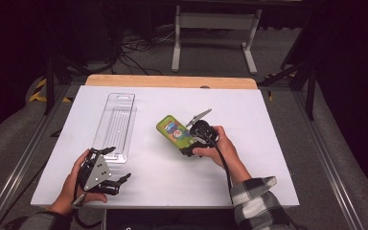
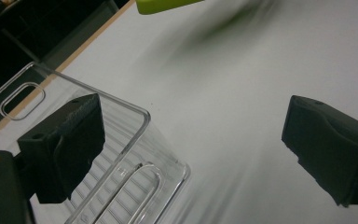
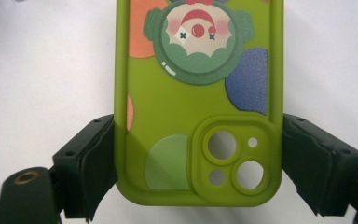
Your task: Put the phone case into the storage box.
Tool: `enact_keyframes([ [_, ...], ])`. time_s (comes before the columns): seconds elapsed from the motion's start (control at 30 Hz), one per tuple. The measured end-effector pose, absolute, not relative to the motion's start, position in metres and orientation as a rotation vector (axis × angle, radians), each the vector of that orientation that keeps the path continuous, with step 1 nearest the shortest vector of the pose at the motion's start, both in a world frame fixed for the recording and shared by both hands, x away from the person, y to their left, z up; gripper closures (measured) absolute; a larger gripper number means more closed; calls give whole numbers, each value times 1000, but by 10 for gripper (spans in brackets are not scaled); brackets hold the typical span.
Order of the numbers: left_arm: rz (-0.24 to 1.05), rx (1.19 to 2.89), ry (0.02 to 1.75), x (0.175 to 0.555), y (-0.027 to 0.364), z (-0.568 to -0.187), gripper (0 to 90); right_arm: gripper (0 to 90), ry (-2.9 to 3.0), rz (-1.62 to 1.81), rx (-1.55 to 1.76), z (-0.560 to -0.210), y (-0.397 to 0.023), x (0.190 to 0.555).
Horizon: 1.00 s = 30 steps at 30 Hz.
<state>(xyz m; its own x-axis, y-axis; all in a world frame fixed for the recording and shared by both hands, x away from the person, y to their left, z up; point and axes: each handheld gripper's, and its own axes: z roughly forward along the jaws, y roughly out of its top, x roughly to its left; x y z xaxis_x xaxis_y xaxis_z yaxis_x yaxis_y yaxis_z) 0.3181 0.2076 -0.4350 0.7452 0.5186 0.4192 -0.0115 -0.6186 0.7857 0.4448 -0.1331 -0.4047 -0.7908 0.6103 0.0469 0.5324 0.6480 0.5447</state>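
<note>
- The green phone case lay back-up near the centre of the white table, its long axis running from about 10 o'clock to 4 o'clock in the high view.
- The right gripper sat at the case's 4 o'clock end, held in the person's right hand.
- In the right gripper view, the jaws stood pressed against both long edges of the phone case, at the camera-cutout end; they were clamped on it.
- The case print showed a clown-like face in a green ring, with orange, blue and pale green patches.
- The clear plastic package tray lay at about 9 o'clock from the case, well apart from it, lengthwise toward 12 o'clock, hang-slot at the far end.
- The left gripper was held in the left hand at the tray's near end, about 6 o'clock from it.
- In the left gripper view, its jaws stood wide apart, holding nothing; one jaw overlapped the tray, the other was over bare table. Contact with the tray could not be told.
</note>
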Motion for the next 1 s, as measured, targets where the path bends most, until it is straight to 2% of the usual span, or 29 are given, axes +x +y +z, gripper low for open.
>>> enact_keyframes([
  [1.0,1101,2104,177,325,170,-415,93,169,2713,948,895,-387,-129,417],
])
